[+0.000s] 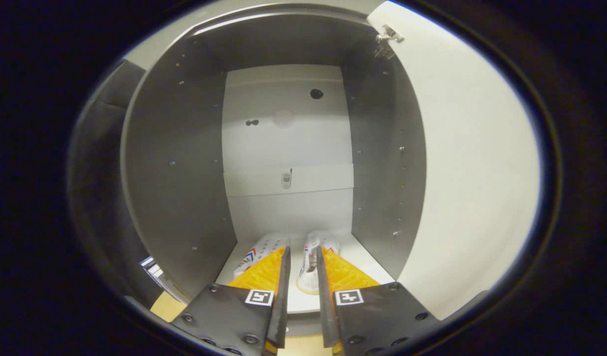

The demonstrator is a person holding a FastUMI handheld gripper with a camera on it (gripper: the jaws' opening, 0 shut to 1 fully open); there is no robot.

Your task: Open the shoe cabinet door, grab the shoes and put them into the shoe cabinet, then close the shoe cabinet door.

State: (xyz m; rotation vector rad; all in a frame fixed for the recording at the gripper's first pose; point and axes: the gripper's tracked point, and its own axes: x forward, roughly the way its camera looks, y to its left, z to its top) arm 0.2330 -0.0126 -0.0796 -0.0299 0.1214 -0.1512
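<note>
Two white shoes lie side by side on the bottom shelf (367, 262) inside the shoe cabinet (184, 173). The left shoe (261, 247) sits just left of my left finger and is partly hidden by it. The right shoe (308, 274) shows in the narrow gap between my fingers, heel towards me, with a strip of shelf between it and the left finger. My gripper (302, 249) reaches into the cabinet mouth, fingers a little apart and pressing on nothing I can see. The cabinet door (481, 173) stands swung open on the right.
The cabinet has grey side walls and a white back panel (288, 138) with a few holes. A door hinge (390, 35) sits at the top right. A patch of light wooden floor (165, 306) shows below the cabinet's left corner.
</note>
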